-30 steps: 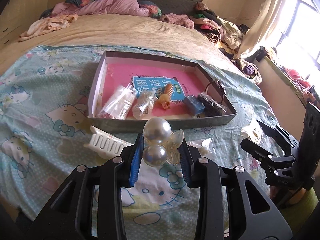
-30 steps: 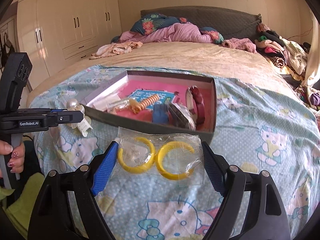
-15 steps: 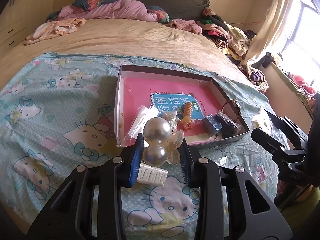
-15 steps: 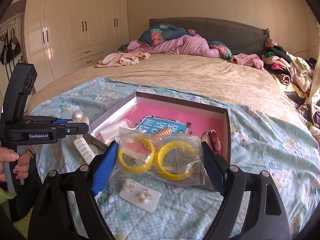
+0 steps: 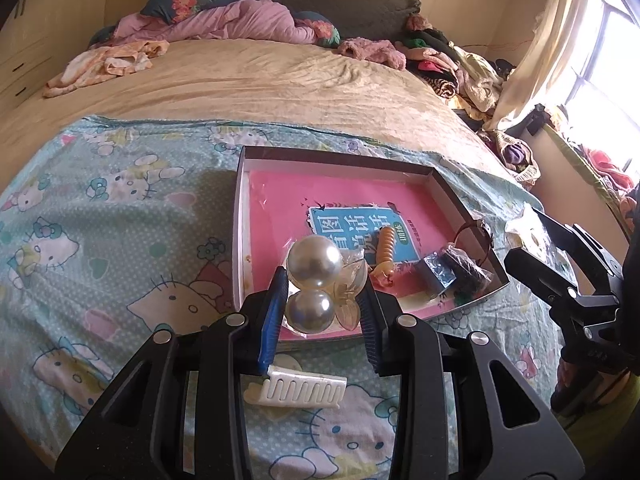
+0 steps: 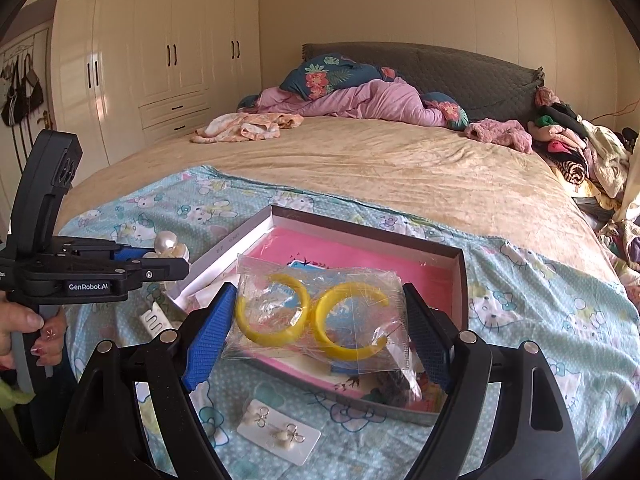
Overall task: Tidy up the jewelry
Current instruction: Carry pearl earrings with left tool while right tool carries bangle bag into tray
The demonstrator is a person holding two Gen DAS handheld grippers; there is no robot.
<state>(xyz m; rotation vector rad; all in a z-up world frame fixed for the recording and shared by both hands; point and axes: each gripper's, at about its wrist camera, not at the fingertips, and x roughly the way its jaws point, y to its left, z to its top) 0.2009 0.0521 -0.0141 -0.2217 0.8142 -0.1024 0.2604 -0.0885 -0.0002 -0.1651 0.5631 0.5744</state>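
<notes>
My left gripper [image 5: 320, 304] is shut on a pearl hair clip [image 5: 316, 276] with two large pearls and a clear flower, held above the near edge of the pink-lined box [image 5: 344, 168]. My right gripper [image 6: 316, 328] is shut on a clear bag of two yellow hoop earrings [image 6: 316, 316], held over the box's [image 6: 368, 232] near side. The box holds an orange spiral clip [image 5: 386, 252], small clear bags, a blue item [image 5: 438, 276] and dark items [image 5: 466, 270]. The left gripper also shows in the right wrist view [image 6: 176, 256].
A white comb clip [image 5: 300, 390] lies on the Hello Kitty sheet in front of the box. A card of pearl earrings [image 6: 278, 432] lies near the right gripper. Clothes are piled at the bed's far side and right edge [image 5: 452, 64]. Wardrobes [image 6: 160, 56] stand left.
Both grippers have lifted and moved forward with their items, from over the sheet in front of the box to above the box's near edge. The yellow hoop bag rose off the sheet.
</notes>
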